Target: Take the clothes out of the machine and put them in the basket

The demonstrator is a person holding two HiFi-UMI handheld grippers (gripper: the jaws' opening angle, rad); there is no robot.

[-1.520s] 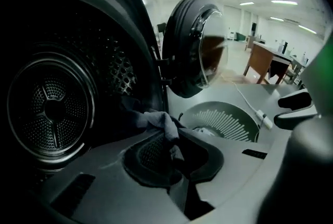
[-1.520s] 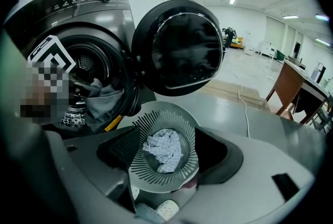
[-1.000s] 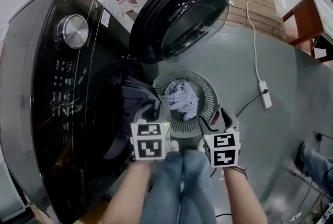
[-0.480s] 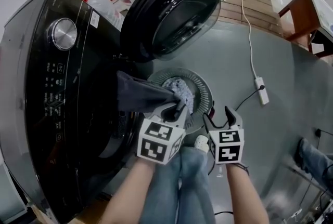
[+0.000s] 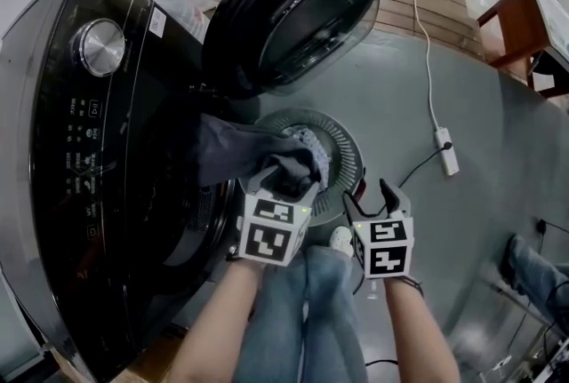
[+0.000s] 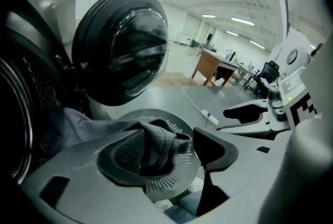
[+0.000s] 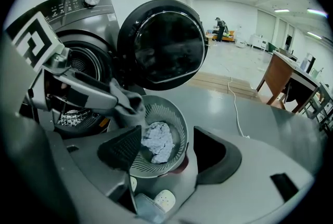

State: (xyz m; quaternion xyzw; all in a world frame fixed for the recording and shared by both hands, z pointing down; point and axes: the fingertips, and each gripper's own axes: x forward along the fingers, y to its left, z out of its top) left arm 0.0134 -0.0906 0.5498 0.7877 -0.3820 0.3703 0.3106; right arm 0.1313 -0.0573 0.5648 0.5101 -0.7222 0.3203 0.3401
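The left tongs [image 6: 169,153] stand half wide, their jaws having just been opening. A dark garment [image 6: 156,140] lies bunched between them, resting against the left pad, while the right pad stands clear of it, so nothing is pinched. From that bunch the garment stretches back to the left of the tongs, into the mouth of the washer [image 5: 89,150], and its free end hangs over the near left rim of the basket [image 5: 347,146]. The basket sits on the floor [image 5: 444,88] just ahead of and below both tongs, and a pale cloth [image 7: 158,142] already lies inside it. The right tongs [image 7: 167,150] hover just to the right of the left pair, above the basket's near right edge. Their jaws are about half wide and empty, with only the basket and the pale cloth showing beyond the gap. The washer's round door [image 5: 302,8] stands swung open beyond the basket, ahead of the left tongs. A power strip [image 5: 442,150] with its cable lies on the floor, ahead and to the right of the right tongs, well apart from them. The person's jeans [image 5: 311,310] show below, between the two forearms.
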